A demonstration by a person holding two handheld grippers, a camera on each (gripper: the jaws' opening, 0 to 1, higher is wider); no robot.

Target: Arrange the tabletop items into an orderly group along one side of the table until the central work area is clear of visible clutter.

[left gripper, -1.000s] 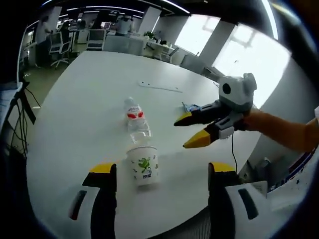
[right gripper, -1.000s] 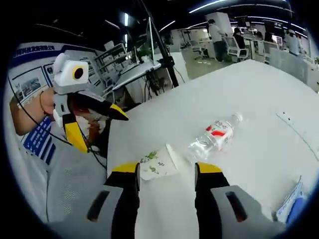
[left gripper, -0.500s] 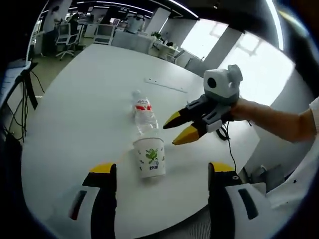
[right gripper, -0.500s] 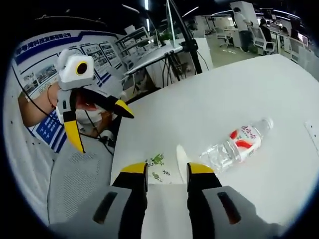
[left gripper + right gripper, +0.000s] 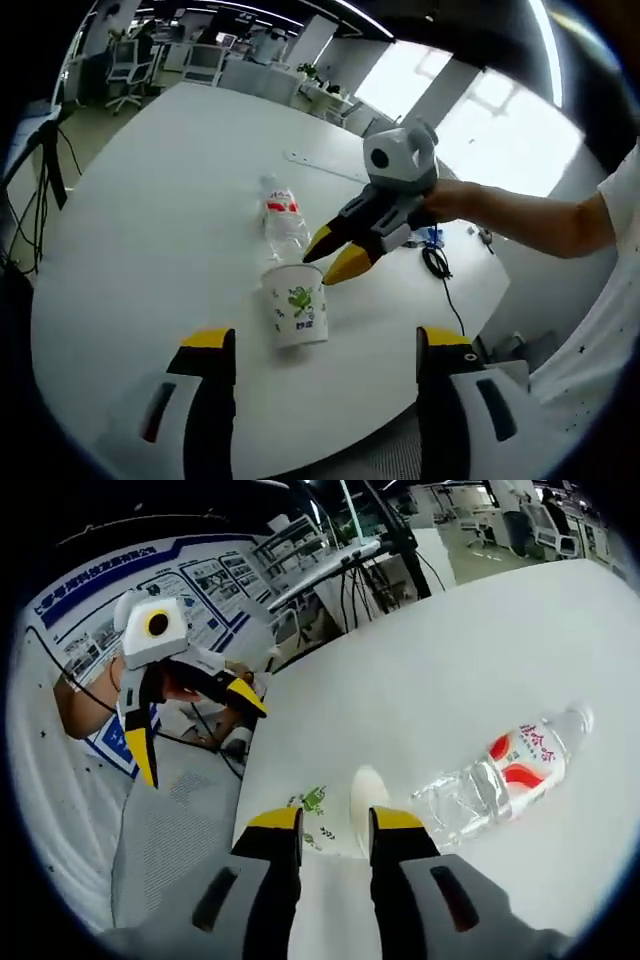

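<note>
In the left gripper view, the paper cup (image 5: pixel 298 317) stands on the table (image 5: pixel 150 250) near its front edge, the water bottle (image 5: pixel 282 216) lies just behind it, and a cable (image 5: pixel 445 285) trails at right.

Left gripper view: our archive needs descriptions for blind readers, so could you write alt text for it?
A paper cup stands upright on a white table, with the right gripper reaching in so its yellow tips are at the cup's rim. A clear water bottle lies on its side just beyond the cup, and the left gripper waits open in the foreground.
</note>
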